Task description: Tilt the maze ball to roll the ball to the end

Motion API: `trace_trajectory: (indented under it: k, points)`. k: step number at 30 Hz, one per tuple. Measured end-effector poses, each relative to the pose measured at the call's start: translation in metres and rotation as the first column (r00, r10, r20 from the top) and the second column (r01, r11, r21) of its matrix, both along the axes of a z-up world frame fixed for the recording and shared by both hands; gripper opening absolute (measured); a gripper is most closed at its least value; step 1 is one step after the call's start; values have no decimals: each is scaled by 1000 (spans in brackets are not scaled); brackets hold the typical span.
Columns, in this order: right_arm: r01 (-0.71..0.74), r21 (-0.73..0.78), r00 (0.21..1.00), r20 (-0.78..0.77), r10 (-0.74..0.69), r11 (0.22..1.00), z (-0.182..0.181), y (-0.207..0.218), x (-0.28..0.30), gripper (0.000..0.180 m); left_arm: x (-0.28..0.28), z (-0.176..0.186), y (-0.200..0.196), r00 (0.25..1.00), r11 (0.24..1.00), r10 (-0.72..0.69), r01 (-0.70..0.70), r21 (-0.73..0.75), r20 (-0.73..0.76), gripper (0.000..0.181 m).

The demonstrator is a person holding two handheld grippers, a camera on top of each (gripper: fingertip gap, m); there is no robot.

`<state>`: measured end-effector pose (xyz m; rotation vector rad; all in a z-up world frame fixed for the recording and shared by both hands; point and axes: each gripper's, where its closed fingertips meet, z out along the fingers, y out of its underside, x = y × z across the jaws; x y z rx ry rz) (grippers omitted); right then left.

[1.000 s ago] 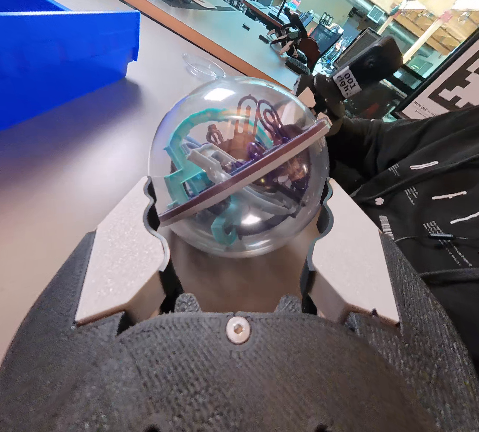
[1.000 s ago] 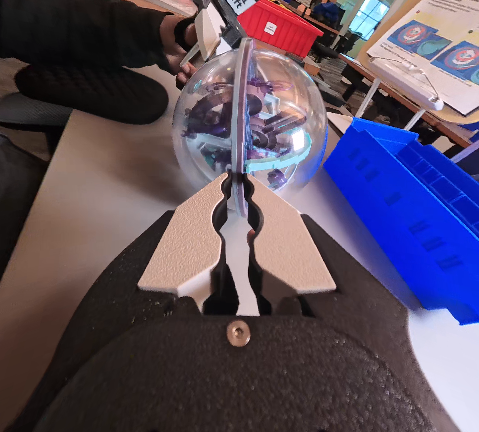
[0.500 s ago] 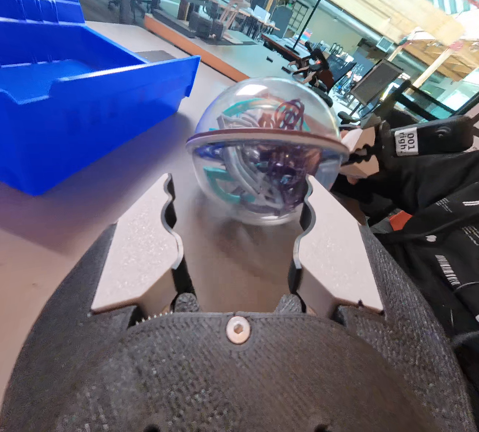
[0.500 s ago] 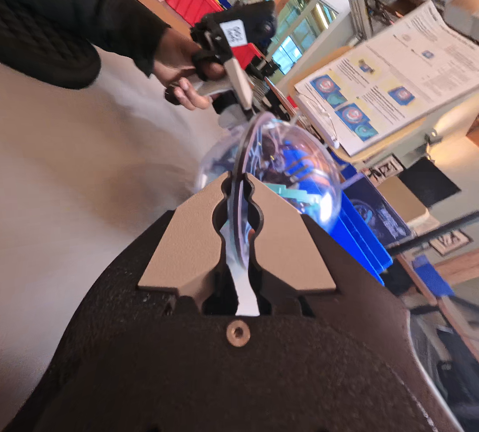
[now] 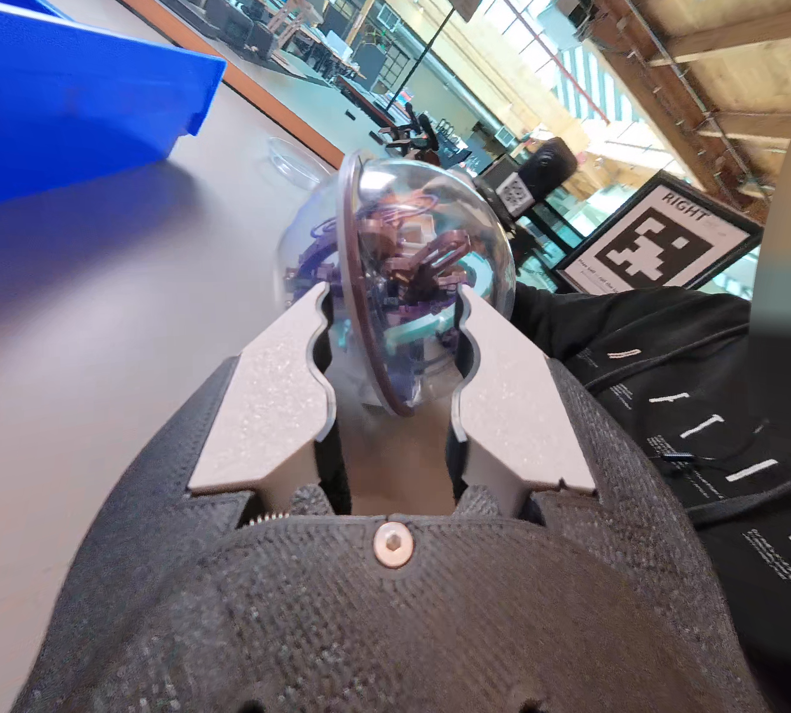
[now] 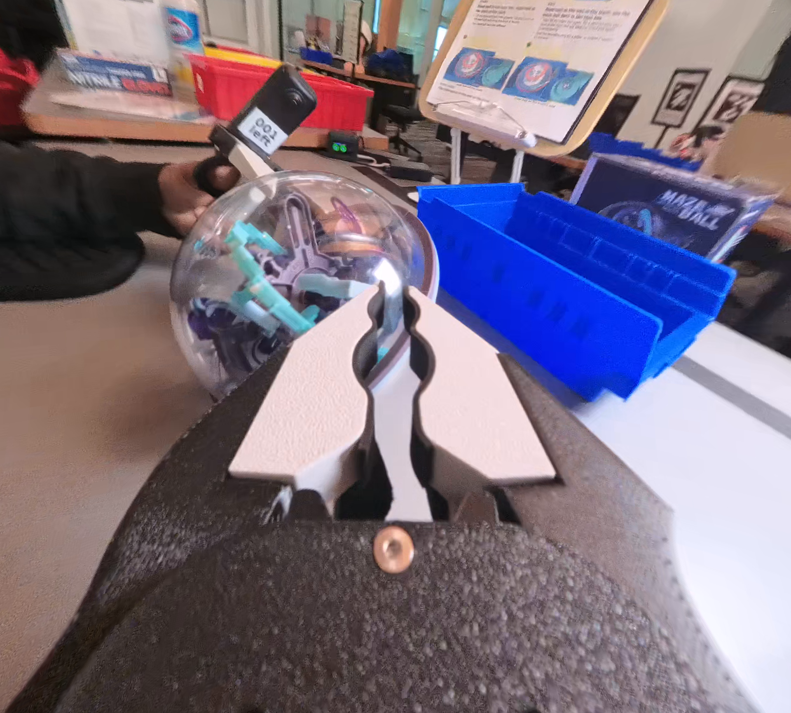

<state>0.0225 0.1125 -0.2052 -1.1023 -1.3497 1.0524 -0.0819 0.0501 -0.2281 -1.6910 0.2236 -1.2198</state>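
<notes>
The maze ball (image 5: 428, 264) is a clear sphere with teal, purple and brown tracks and a dark rim around its middle. It is held just above the grey table. In the left wrist view the rim stands nearly upright. My left gripper (image 5: 391, 293) is part open, its fingertips (image 5: 308, 307) straddling the rim against the near shell. My right gripper (image 6: 394, 292) is shut on the ball's rim (image 6: 396, 354), with the ball (image 6: 274, 277) ahead to its left. The left gripper (image 6: 257, 155) also shows behind the ball. I cannot make out the small ball inside.
A blue bin (image 5: 85, 101) stands beside the ball, also in the right wrist view (image 6: 556, 285). A clear dish (image 5: 291, 165) lies beyond the ball. The maze ball's box (image 6: 667, 217), an instruction board on a stand (image 6: 548, 28) and a person's dark sleeve (image 5: 642, 371) are close by.
The ball has been turned: its rim went from level to nearly upright in the left wrist view. My left jaws narrowed and came up to the ball. My right gripper kept its hold on the rim.
</notes>
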Motion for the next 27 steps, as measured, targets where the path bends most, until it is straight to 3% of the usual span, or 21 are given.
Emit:
trace_trajectory:
  k: [5, 8, 13, 15, 17, 21, 23, 25, 27]
  points:
    - [18, -61, 1000, 21, -17, 998, -9, 11, -6, 0, 9, 1, -10, 998, 997, -67, 67, 25, -4, 12]
    - [44, -95, 997, 65, -38, 995, -17, 20, -9, 2, 11, 0, -13, 997, 997, -74, 74, 18, -6, 13]
    - [58, -97, 988, 147, -44, 994, -26, 28, -3, 28, 7, -2, -18, 996, 997, -68, 70, 28, -56, 10]
    - [-26, -195, 971, 226, 71, 981, -34, 21, 5, 28, 8, -2, -21, 995, 996, -82, 84, 31, -64, 10]
    - [-166, -340, 913, 301, 274, 926, -47, 3, 21, 34, 9, -1, -23, 994, 996, -82, 85, 35, -76, 9]
    - [-348, -506, 694, 426, 580, 789, -86, -45, 55, 42, 12, -5, -29, 993, 997, -77, 79, 18, -91, 8]
    - [-394, -491, 640, 460, 616, 777, -94, -62, 57, 40, 13, -13, -32, 992, 998, -61, 60, -15, -112, 8]
    - [-412, -498, 637, 441, 632, 763, -90, -71, 50, 18, 18, -22, -38, 988, 996, -80, 74, -48, -131, 8]
    - [-411, -502, 631, 445, 635, 761, -92, -72, 47, 16, 17, -24, -43, 989, 995, -87, 81, -53, -120, 8]
